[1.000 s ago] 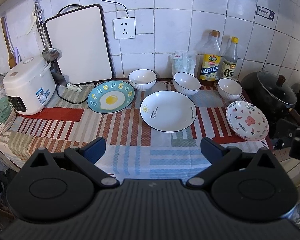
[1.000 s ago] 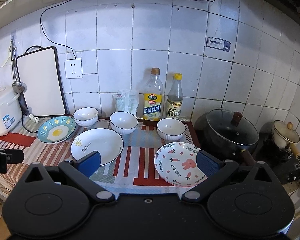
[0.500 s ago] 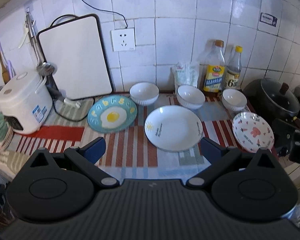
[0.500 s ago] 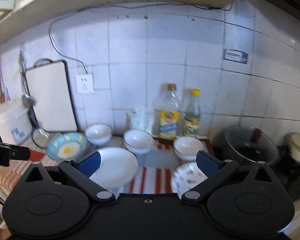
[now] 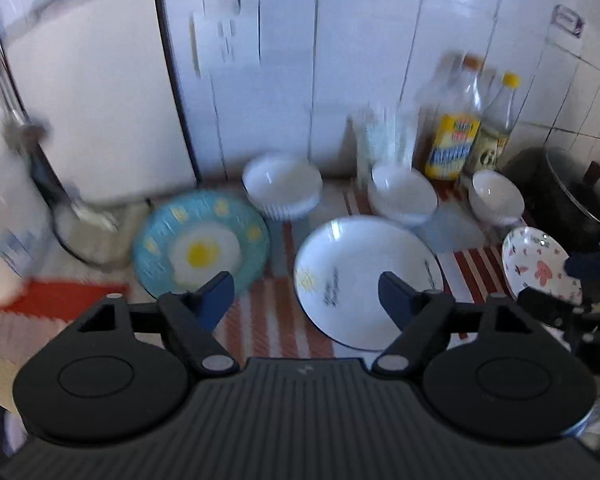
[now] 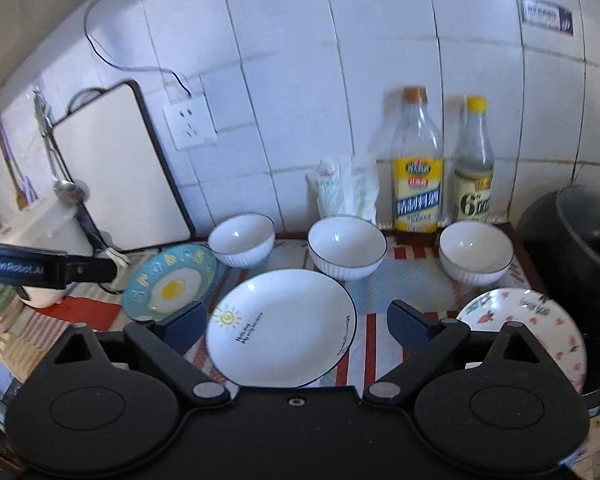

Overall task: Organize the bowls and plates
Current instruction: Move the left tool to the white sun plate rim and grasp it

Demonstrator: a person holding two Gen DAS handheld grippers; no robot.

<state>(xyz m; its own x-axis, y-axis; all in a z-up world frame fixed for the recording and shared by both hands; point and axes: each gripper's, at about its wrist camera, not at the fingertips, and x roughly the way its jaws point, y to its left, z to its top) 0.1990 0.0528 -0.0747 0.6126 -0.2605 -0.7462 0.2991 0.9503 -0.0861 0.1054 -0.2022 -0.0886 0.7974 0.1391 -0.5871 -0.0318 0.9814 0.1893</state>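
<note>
The left wrist view is showing three white bowls along the foot of the tiled wall: a left bowl point(image 5: 281, 186), a middle bowl point(image 5: 404, 194) and a right bowl point(image 5: 496, 196). In front of them three plates are lying on the striped cloth point(image 5: 260, 316): a blue egg plate point(image 5: 202, 244), a big white plate point(image 5: 366, 280) and a small pink plate point(image 5: 538, 268). Two bottles point(image 5: 456, 136) are standing behind the bowls, and a white board point(image 5: 96, 96) is leaning on the wall. The left gripper point(image 5: 306, 292) is hanging over the gap between the egg plate and the white plate; its jaws have just been narrowing but are standing apart, gripping nothing. Against the earlier frames, the dishes are looming larger and the picture is smearing with motion.

The right wrist view is giving the same count: three bowls, the left one point(image 6: 242, 240), the middle one point(image 6: 346, 246) and the right one point(image 6: 476, 250), three plates, namely the egg plate point(image 6: 170, 282), the white plate point(image 6: 280, 326) and the pink plate point(image 6: 528, 320), and two bottles point(image 6: 418, 172). The right gripper point(image 6: 296, 326) is hovering over the white plate with its jaws spread wide and empty. A pot point(image 6: 580, 240) is sitting at the right edge. Compared with earlier, the white plate is now lying centred between the fingers, and the dishes are appearing closer
</note>
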